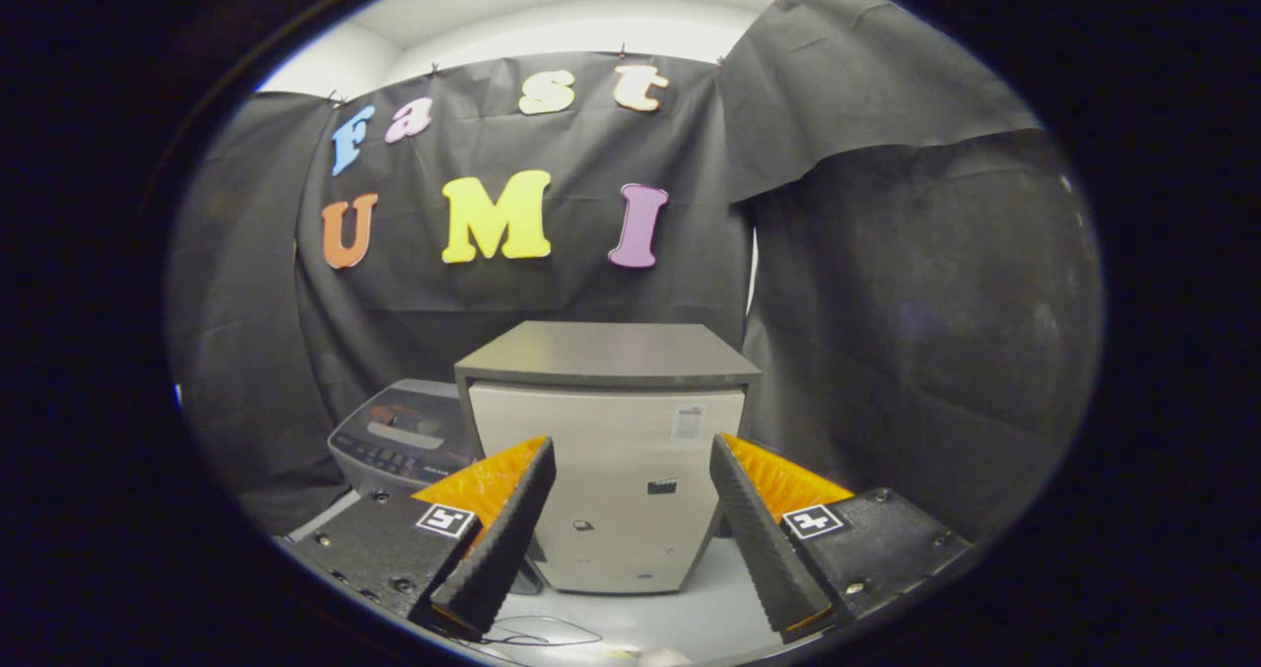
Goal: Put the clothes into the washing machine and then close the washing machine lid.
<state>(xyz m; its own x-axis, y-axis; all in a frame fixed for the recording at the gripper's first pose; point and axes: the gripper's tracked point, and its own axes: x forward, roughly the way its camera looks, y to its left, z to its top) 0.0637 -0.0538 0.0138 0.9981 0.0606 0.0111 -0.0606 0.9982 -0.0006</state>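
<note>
My gripper (630,509) is open, with nothing between its fingers. Beyond the fingers stands a pale boxy cabinet (616,470) with a dark flat top (606,352); it looks like a small fridge or cupboard. To its left, partly behind the left finger (497,534), sits the washing machine's grey control panel (404,440) with buttons and a small display. Its lid and tub are hidden from here. I see no clothes from this angle.
Black cloth walls (916,332) close the booth behind and on both sides. A white floor or table surface (680,618) runs under the fingers, with a thin cable (542,633) lying on it near the left finger.
</note>
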